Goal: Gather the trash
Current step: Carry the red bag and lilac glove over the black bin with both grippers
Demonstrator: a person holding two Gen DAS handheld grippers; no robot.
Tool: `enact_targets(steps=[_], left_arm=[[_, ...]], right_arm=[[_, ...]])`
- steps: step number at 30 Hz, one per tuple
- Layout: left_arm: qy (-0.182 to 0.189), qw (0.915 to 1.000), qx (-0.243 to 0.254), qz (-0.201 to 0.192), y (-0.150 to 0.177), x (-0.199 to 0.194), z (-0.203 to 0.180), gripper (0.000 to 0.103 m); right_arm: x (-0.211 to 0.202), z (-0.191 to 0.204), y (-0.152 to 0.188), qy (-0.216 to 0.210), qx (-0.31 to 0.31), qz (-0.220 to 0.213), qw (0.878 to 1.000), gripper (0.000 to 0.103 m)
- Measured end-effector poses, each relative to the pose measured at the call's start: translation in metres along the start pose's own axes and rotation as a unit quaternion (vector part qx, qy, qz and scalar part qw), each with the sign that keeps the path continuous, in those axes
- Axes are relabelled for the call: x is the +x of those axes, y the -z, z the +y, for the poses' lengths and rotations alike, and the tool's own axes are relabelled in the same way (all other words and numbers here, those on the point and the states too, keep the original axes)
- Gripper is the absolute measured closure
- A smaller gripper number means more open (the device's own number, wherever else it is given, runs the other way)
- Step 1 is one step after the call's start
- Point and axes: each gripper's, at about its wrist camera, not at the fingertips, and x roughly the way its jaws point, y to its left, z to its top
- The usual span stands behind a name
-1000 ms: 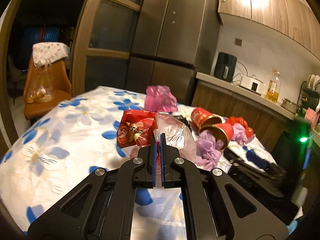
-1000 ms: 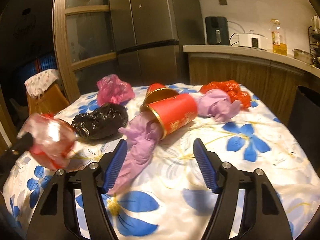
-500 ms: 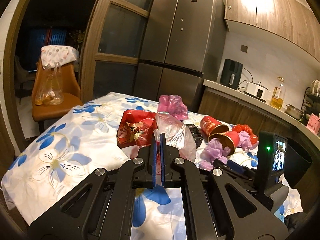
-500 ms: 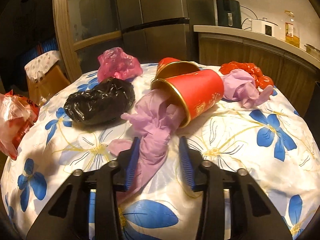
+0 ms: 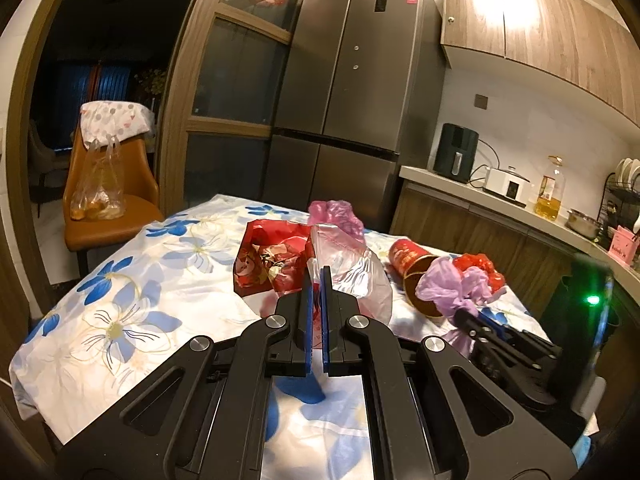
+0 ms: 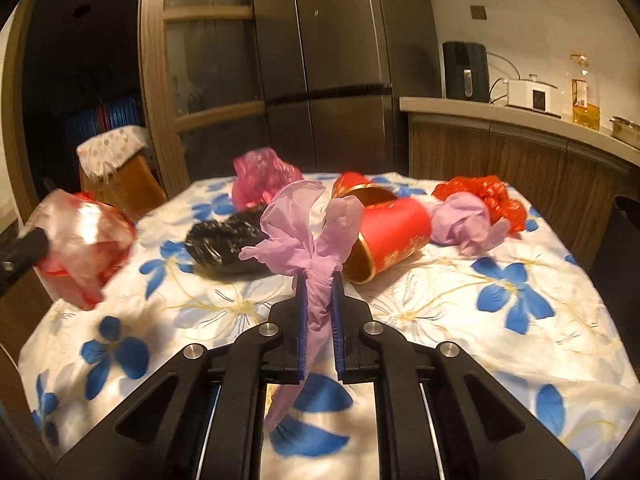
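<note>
My left gripper (image 5: 316,273) is shut on a crumpled red and clear plastic bag (image 5: 280,260), held above the flowered tablecloth (image 5: 132,304). That bag (image 6: 80,240) shows at the left of the right wrist view. My right gripper (image 6: 319,277) has its jaws closing, and its blue pads pinch a thin purple glove (image 6: 304,224) that rises above them and hangs below. Just behind the glove a red paper cup (image 6: 396,236) lies on its side, with a second red cup (image 6: 352,184) behind it.
A black bag (image 6: 228,244), a pink bag (image 6: 260,178), a purple wad (image 6: 464,220) and red netting (image 6: 484,196) lie on the table. A dark bin (image 6: 624,240) stands at the right edge. An orange chair (image 5: 112,208) is to the left, a counter (image 6: 520,120) behind.
The right jaws closed from wide open onto the purple glove and pulled it up and away from the red cup's mouth. The left gripper rose a little with its bag.
</note>
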Motion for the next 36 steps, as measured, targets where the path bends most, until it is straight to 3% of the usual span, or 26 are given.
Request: enact_targets(steps=[16,36], left_arm=[[0.033,0.9991,0.026,-0.009,0.004,-0.018,-0.055,0.101],[0.115,0.9906,0.074,-0.012,0.001,-0.009,-0.151,0.101]], right_arm=[[-0.066,-0.05,-0.006,0.016,0.029,-0.044,0.998,0.092],[-0.118,-0.131,-0.014,0.088,0.077,-0.095,0.989,0.093]])
